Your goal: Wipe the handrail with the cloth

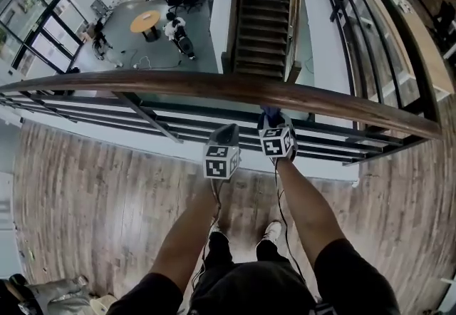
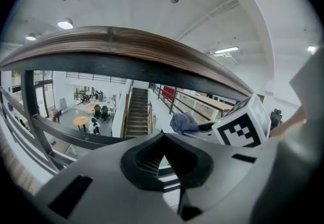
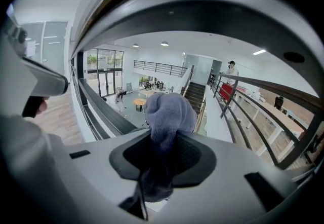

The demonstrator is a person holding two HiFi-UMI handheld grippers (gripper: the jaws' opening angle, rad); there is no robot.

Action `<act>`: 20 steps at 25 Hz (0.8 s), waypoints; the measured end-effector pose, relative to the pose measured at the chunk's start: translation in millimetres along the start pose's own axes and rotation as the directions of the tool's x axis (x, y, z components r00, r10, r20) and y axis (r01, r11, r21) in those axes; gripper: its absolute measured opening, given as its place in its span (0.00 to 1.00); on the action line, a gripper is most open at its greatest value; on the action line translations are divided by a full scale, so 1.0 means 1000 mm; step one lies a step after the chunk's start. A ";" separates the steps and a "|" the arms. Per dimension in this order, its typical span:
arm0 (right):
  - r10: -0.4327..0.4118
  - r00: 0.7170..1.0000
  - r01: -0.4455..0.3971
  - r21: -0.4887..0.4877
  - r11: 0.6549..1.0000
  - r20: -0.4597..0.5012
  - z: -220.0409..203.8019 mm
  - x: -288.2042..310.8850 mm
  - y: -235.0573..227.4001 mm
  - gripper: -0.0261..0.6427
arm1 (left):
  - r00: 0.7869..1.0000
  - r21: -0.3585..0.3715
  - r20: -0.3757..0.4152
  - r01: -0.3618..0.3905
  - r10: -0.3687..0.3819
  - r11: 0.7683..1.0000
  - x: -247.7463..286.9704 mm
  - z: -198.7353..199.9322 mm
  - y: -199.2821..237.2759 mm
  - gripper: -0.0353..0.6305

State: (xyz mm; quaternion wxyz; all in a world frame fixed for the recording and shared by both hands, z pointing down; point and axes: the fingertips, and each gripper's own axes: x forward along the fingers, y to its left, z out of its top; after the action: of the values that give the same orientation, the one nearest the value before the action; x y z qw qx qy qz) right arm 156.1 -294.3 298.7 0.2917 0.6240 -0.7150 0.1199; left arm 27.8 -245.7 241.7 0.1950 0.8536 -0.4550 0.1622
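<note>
The brown wooden handrail runs left to right across the head view, on a black metal balustrade. My right gripper is just below the rail's near side, shut on a blue-grey cloth that bunches out past its jaws. The rail's underside arches close above the right gripper. My left gripper hangs beside it to the left, a little lower, shut with nothing between its jaws. In the left gripper view the handrail passes overhead, with the cloth to the right.
Black horizontal bars run under the rail. Beyond them is a drop to a lower floor with a staircase, a round table and people. I stand on wood flooring. A grey bag lies at the lower left.
</note>
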 end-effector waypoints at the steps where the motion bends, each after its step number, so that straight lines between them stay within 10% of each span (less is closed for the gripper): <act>1: -0.005 1.000 0.005 0.010 1.000 -0.001 -0.005 -0.004 -0.011 0.19 | 1.000 0.005 -0.002 0.009 -0.009 1.000 0.006 0.001 -0.012 0.05; 20: -0.117 0.993 0.116 0.167 0.979 -0.005 -0.125 -0.080 -0.255 0.19 | 0.983 0.112 -0.070 0.179 -0.172 0.978 0.115 -0.008 -0.239 0.05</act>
State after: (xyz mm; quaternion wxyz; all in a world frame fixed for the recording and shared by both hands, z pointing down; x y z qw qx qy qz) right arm 438.8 -211.3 304.2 0.2435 0.6873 -0.6652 0.1606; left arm 289.2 -202.0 256.3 0.1715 0.8951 -0.3616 0.1964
